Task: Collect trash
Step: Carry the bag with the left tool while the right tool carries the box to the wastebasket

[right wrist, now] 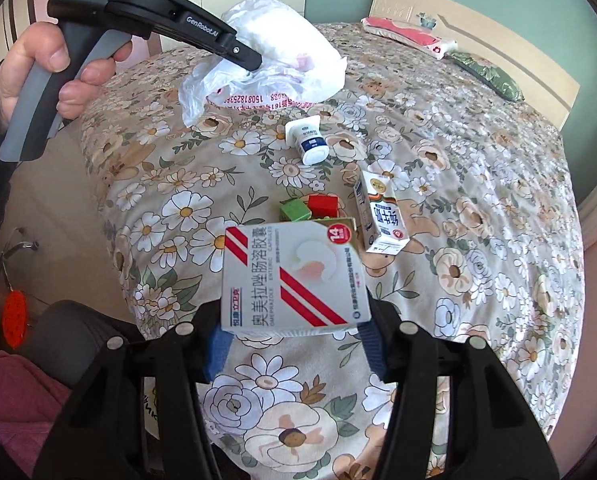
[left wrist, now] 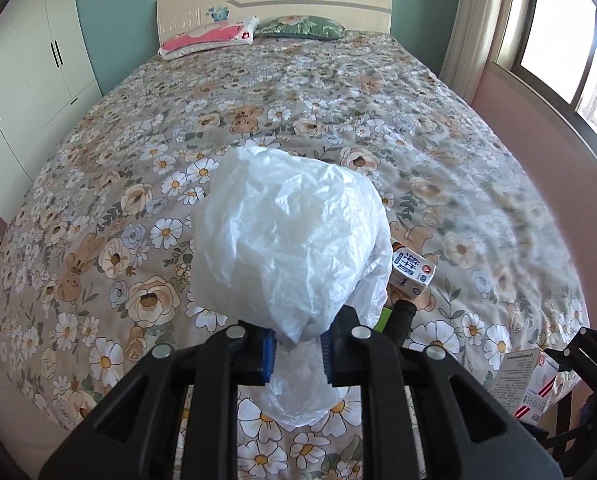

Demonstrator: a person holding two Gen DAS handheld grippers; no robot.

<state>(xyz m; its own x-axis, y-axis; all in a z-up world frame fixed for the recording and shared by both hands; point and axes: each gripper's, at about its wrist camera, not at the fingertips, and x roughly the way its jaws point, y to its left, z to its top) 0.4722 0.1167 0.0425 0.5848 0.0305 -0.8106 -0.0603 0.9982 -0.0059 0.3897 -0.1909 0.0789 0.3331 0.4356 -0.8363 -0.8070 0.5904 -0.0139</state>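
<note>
The left tongs (left wrist: pixel 298 354) are clamping a white plastic bag (left wrist: pixel 290 236) (contents hidden); the right tongs (right wrist: pixel 294 344) are gripping a medicine box (right wrist: pixel 292 276) above the bed (right wrist: pixel 478 220).

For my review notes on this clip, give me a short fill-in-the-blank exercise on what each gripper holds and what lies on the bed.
1. The left gripper has its jaws shut on a crumpled white plastic ____.
2. The right gripper holds a white and red cardboard medicine ____.
3. The small white milk carton lies on the floral ____.
4. Beside the green block sits a ____ block.

Missing: bag; box; bedspread; red
</note>
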